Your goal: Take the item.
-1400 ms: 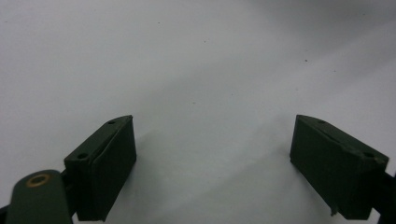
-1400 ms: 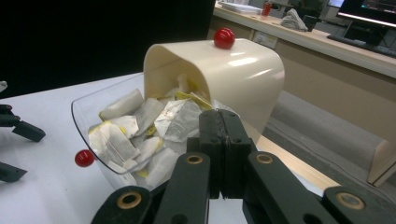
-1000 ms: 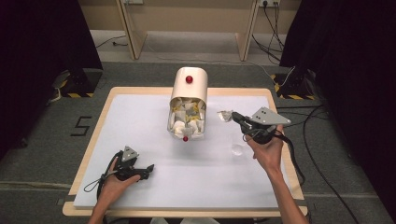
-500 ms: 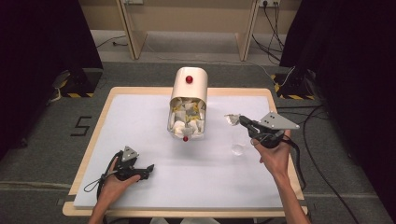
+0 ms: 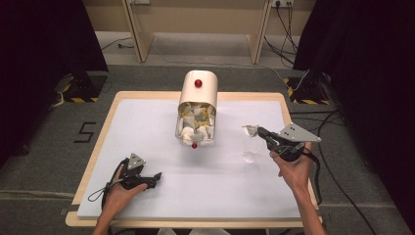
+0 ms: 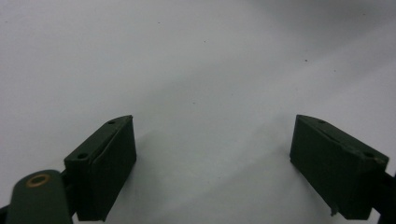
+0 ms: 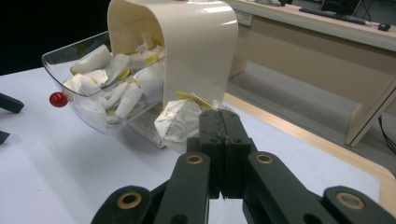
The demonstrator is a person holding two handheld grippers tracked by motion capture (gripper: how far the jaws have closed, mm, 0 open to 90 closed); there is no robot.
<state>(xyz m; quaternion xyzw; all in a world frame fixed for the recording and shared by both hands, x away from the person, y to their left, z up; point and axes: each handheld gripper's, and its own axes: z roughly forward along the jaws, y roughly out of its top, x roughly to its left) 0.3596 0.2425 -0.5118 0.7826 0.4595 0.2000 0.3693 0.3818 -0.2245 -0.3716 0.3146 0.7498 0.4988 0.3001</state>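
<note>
A cream dispenser (image 5: 198, 90) stands at the back middle of the white table. Its clear drawer (image 5: 195, 129) with a red knob (image 5: 194, 145) is tipped open and packed with white and yellow sachets (image 7: 109, 81). To its right my right gripper (image 5: 257, 131) is held above the table, shut on one sachet (image 5: 250, 129). In the right gripper view that sachet (image 7: 177, 123) sticks out left of the closed jaws of the right gripper (image 7: 219, 126). My left gripper (image 5: 155, 177) rests near the front left of the table, open with nothing in it, its jaws wide over bare table (image 6: 212, 163).
A faint clear shape, perhaps a glass (image 5: 249, 152), sits on the white board (image 5: 147, 122) just below the held sachet. The board's wooden rim (image 5: 288, 105) runs along the right side. Cables trail on the floor to the right.
My right gripper has carried the sachet to the right, away from the drawer, and slightly down. The left gripper has stayed where it was.
</note>
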